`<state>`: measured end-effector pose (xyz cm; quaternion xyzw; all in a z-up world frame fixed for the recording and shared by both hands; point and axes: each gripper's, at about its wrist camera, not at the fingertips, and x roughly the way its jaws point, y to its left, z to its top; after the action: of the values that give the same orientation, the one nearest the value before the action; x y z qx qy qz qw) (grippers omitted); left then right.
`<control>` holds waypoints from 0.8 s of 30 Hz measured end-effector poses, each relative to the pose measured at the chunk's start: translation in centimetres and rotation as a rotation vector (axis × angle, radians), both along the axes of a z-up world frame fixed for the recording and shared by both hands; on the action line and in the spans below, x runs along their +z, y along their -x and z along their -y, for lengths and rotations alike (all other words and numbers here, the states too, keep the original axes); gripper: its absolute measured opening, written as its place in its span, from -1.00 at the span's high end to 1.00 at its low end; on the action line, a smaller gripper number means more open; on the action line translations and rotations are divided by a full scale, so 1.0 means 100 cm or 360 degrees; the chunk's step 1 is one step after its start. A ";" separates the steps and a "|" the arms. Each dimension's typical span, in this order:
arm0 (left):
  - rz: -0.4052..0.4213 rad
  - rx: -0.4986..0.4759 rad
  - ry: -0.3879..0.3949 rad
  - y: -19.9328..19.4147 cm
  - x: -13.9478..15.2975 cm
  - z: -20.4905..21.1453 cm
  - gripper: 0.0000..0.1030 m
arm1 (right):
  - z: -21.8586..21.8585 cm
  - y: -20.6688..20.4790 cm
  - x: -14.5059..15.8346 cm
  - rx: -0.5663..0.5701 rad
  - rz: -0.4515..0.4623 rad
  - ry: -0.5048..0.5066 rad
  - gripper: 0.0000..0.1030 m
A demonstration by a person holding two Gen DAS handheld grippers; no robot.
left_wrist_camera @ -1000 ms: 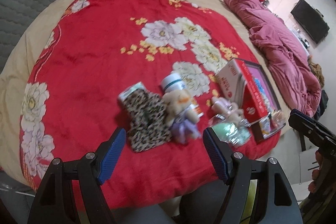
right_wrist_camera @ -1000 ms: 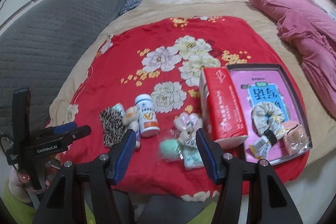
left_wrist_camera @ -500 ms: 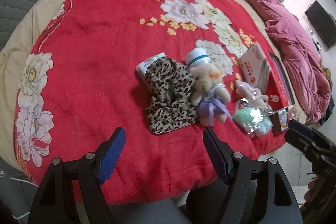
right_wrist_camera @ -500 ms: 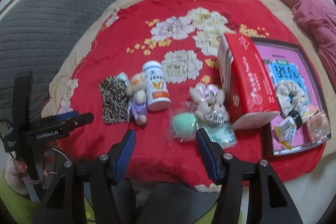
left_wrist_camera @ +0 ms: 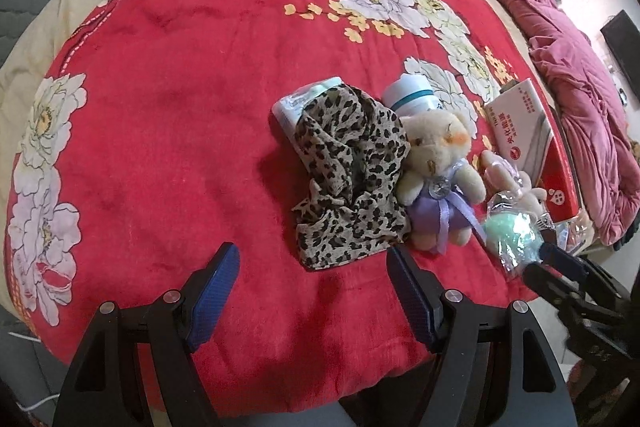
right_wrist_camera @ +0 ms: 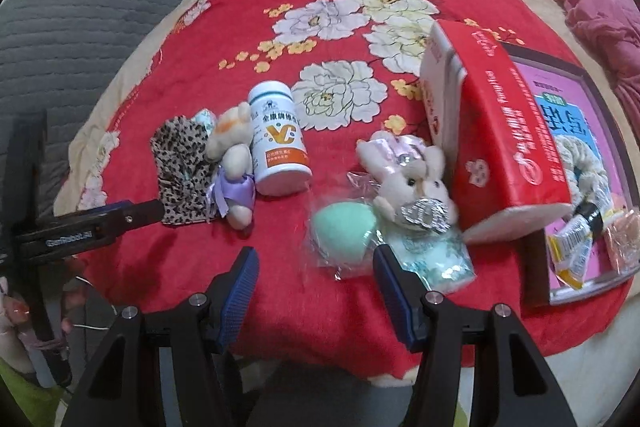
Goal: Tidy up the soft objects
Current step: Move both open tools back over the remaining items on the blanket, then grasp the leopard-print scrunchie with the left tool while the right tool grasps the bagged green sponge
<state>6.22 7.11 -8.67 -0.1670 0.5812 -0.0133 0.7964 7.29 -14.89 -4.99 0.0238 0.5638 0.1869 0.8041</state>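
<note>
On the red flowered blanket [left_wrist_camera: 180, 107] lie a leopard-print cloth [left_wrist_camera: 348, 175], a cream teddy bear in a purple dress [left_wrist_camera: 438, 171] and a pink plush rabbit [right_wrist_camera: 408, 175]. A green sponge in a clear bag [right_wrist_camera: 344, 231] rests beside the rabbit. My left gripper [left_wrist_camera: 312, 291] hovers open just short of the leopard cloth, nothing between its blue pads. My right gripper [right_wrist_camera: 316, 287] hangs open above the blanket's front edge, right before the green sponge. In the right wrist view the left gripper [right_wrist_camera: 120, 217] shows from the side near the leopard cloth [right_wrist_camera: 182, 167].
A white pill bottle [right_wrist_camera: 276, 143] lies behind the bear. A red box [right_wrist_camera: 492, 131] leans on a pink tray [right_wrist_camera: 568, 95] that holds a rope ring and small packets. A pink quilt [left_wrist_camera: 576, 79] is bunched at the right. A grey padded headboard [right_wrist_camera: 80, 7] stands on the left.
Both grippers have sunk toward the blanket, so the toys look larger and nearer. Their jaws stand as wide as before. No object has moved.
</note>
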 end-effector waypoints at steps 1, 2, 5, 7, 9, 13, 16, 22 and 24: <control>-0.0002 -0.0002 -0.0002 -0.001 -0.001 0.001 -0.50 | -0.003 -0.001 -0.003 0.0006 0.0000 0.0018 -0.13; -0.0006 -0.0003 -0.0006 -0.003 -0.002 0.002 -0.50 | -0.006 -0.003 -0.007 0.0009 0.0002 0.0030 -0.14; -0.0013 0.0006 -0.0015 -0.008 -0.005 0.001 -0.49 | -0.013 -0.008 -0.011 0.0006 0.0016 0.0063 -0.14; -0.0015 0.0024 -0.0031 -0.011 -0.008 -0.001 -0.49 | -0.017 -0.013 -0.015 -0.0005 0.0008 0.0085 -0.14; -0.0020 0.0049 -0.0030 -0.015 -0.011 -0.003 -0.49 | -0.022 -0.018 -0.019 -0.0004 0.0006 0.0095 -0.14; -0.0038 0.0095 0.0008 -0.023 -0.017 -0.008 -0.49 | -0.034 -0.025 -0.025 -0.0005 0.0020 0.0141 -0.09; -0.0029 0.0113 0.0038 -0.026 -0.018 -0.010 -0.50 | -0.036 -0.032 -0.026 -0.0023 0.0049 0.0154 0.11; -0.0025 0.0126 0.0071 -0.034 -0.022 -0.010 -0.39 | -0.021 -0.040 -0.028 -0.0059 0.0022 0.0062 0.41; -0.0028 0.0129 0.0071 -0.036 -0.023 -0.010 -0.38 | -0.018 -0.040 -0.030 -0.0054 -0.0013 0.0033 0.39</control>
<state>9.80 8.14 -10.97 -0.2083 0.5805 0.0076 0.7871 11.31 -13.07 -7.97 0.0257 0.5686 0.1672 0.8050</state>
